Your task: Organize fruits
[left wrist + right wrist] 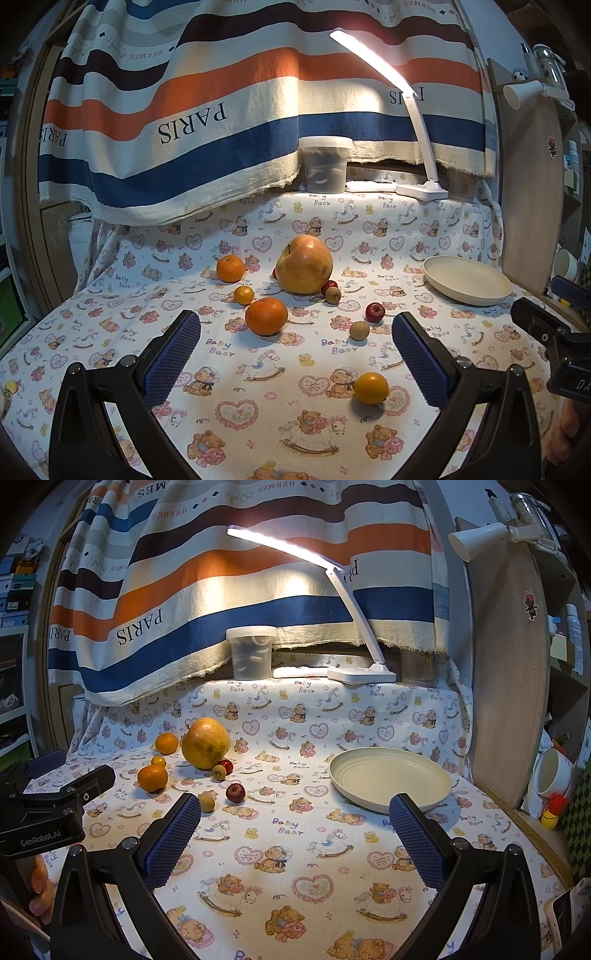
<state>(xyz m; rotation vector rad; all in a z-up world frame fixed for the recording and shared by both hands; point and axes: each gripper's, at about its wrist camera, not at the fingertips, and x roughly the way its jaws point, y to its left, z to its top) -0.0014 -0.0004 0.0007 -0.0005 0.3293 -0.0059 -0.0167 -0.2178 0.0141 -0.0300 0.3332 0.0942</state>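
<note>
Fruits lie loose on the bear-print tablecloth: a big yellow pomelo (304, 264) (205, 743), two oranges (266, 316) (230, 268), small yellow citrus (243, 295) (371, 387), a dark red fruit (375, 312) (235, 792) and small brown fruits (359, 330) (332, 295). An empty cream plate (467, 280) (390, 777) sits at the right. My left gripper (295, 354) is open and empty, short of the fruits. My right gripper (295, 834) is open and empty, just in front of the plate.
A lit white desk lamp (421, 188) and a lidded plastic tub (325, 164) stand at the back under a striped hanging cloth (221, 122). A wooden panel (509, 664) borders the right side. A white cup (552, 771) stands beyond the table's right edge.
</note>
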